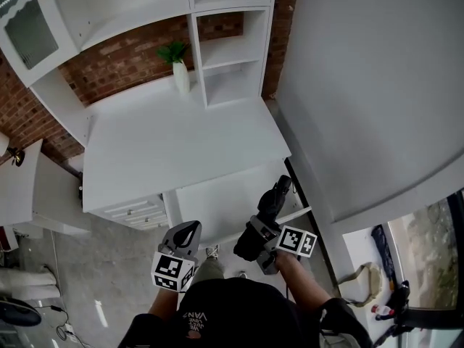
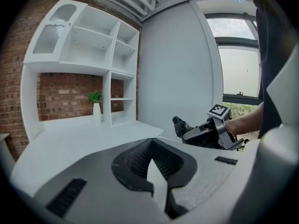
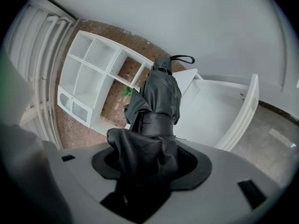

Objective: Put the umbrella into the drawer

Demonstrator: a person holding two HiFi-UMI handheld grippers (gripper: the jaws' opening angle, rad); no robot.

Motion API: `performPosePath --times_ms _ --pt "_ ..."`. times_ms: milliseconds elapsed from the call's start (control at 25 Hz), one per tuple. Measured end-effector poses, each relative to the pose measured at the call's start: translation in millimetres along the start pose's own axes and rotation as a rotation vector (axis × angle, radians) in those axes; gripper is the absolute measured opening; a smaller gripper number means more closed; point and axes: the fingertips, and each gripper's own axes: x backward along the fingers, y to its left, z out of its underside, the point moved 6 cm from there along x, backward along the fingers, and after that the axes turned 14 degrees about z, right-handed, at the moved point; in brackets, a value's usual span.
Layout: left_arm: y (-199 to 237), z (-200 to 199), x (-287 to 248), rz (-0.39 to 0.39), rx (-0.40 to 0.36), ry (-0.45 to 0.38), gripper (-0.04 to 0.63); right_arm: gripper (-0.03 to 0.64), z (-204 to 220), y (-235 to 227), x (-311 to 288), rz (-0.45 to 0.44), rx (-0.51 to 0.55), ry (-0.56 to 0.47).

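A folded black umbrella (image 1: 274, 198) sticks out of my right gripper (image 1: 255, 232), which is shut on its lower fabric. Its tip points at the open white drawer (image 1: 217, 201) under the desk. In the right gripper view the umbrella (image 3: 159, 97) fills the middle, its wrist strap at the far end, and the drawer (image 3: 245, 111) lies open beyond it to the right. My left gripper (image 1: 187, 236) hangs below the desk's front edge, left of the drawer, its jaws together on nothing. The left gripper view shows the left gripper (image 2: 154, 164) and the umbrella (image 2: 182, 126) at the right.
The white desk top (image 1: 174, 140) carries a plant in a white vase (image 1: 179, 67) beside a shelf unit (image 1: 228, 49). Closed small drawers (image 1: 134, 212) sit left of the open one. A grey wall (image 1: 377, 85) stands close on the right. A bag (image 1: 362, 278) lies on the floor.
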Motion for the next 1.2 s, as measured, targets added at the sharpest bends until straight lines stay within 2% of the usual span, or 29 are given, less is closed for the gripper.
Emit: performPosePath --times_ms 240,480,840,1200 --pt "57.7 -12.4 -21.6 0.027 -0.013 0.012 0.006 0.249 -19.6 0.0 -54.9 0.084 -0.026 -0.004" --pt "90.2 -13.1 -38.9 0.054 -0.002 0.024 0.006 0.248 -31.3 -11.4 -96.8 0.151 -0.102 0.006" --pt "110.0 -13.2 -66.0 0.127 0.017 0.047 0.006 0.249 -36.1 -45.7 -150.4 0.297 -0.234 0.037" --pt "123.7 4.3 -79.1 0.159 0.058 0.102 0.006 0.249 -42.5 -81.4 -204.0 0.442 -0.227 0.104"
